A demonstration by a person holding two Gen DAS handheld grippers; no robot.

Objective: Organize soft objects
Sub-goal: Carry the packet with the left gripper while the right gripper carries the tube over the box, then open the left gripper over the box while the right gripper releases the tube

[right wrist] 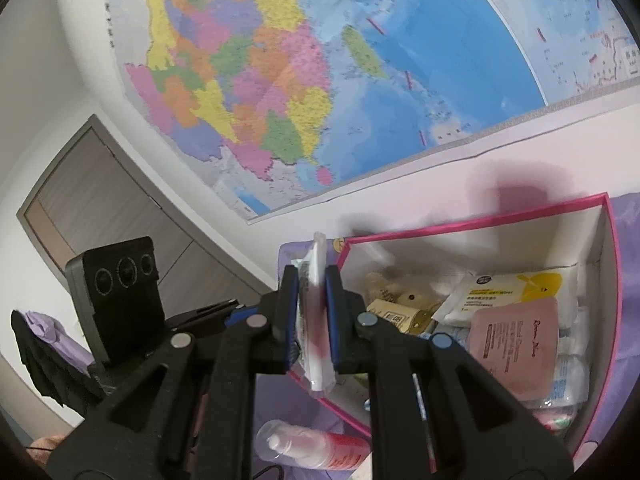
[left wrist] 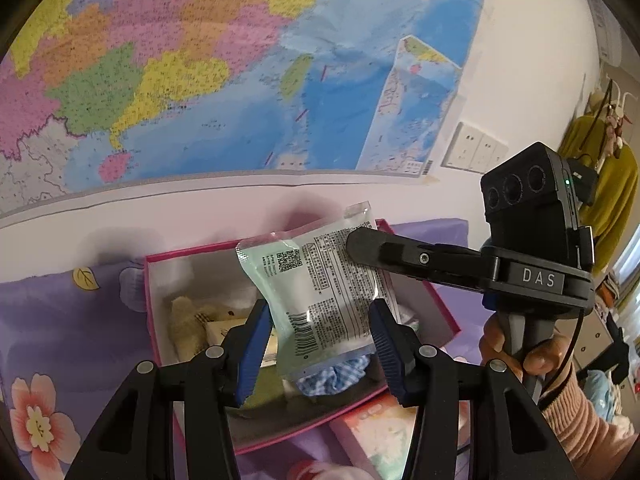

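Right gripper (right wrist: 312, 312) jaws nearly shut, pinching crinkly flat plastic packet (left wrist: 324, 280) above pink-rimmed box (left wrist: 192, 254); left gripper (left wrist: 318, 344) jaws part-open, empty.

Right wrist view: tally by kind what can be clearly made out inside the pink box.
Plush toy: 1
Packs: 3 (white-and-yellow pack, pink pack, tan pack)
Total: 4; the jumble by the right wall is uncountable.

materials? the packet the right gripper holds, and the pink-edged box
Packet: thin plastic film, glossy and part see-through; it crinkles, glares, and has heat-sealed edges. Printed text, QR code and barcode on it. Pink-edged box: looks like paperboard, with matte white inner walls and thin, straight pink rims. Could be coated; cannot tell.
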